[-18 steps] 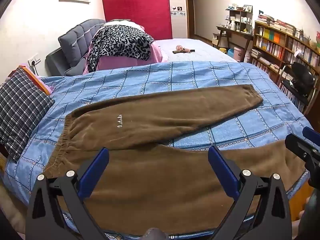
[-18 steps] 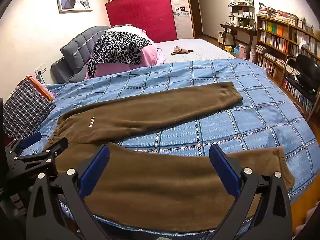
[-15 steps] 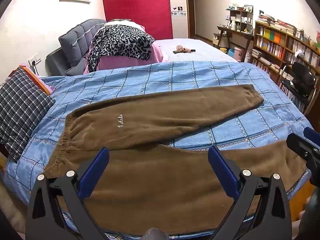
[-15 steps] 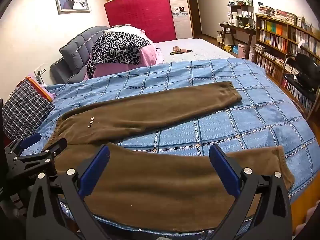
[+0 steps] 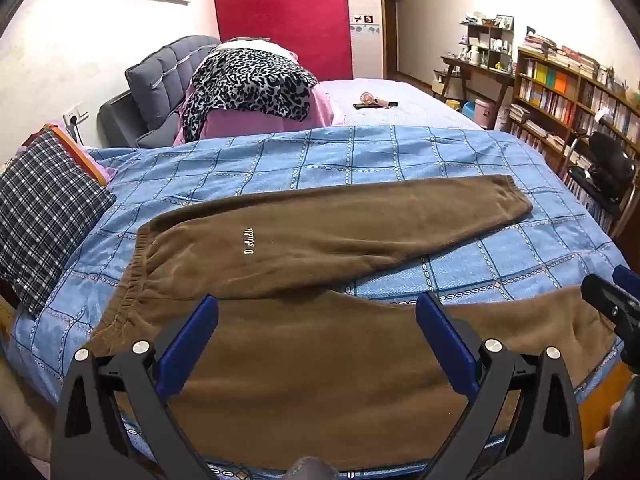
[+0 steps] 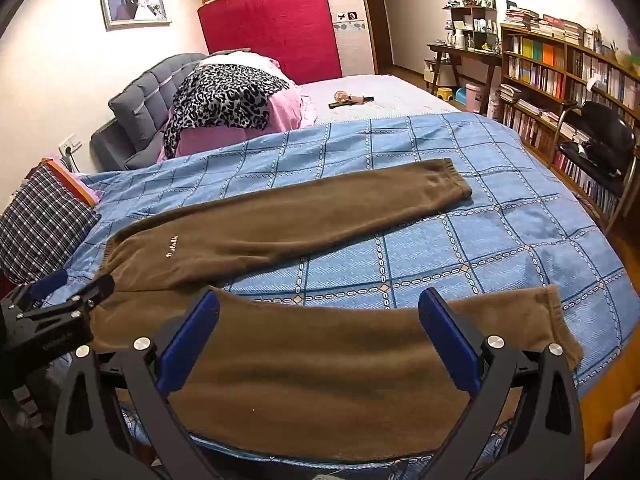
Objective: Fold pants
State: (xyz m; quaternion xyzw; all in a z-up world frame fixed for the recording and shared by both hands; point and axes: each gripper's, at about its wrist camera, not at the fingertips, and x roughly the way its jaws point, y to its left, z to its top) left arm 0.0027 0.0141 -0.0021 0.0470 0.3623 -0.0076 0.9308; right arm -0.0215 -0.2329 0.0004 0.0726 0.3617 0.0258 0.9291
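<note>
Brown fleece pants lie spread flat on the blue checked bedspread, waistband at the left, both legs reaching right with a gap of bedspread between them. My left gripper hovers open above the near leg close to the crotch, nothing between its blue pads. My right gripper hangs open over the near leg further right, also holding nothing. Each gripper shows at the edge of the other's view: the right gripper and the left gripper.
A checked pillow lies at the bed's left edge. A leopard-print blanket over pink bedding is piled by the grey headboard. Bookshelves and a black chair stand to the right of the bed.
</note>
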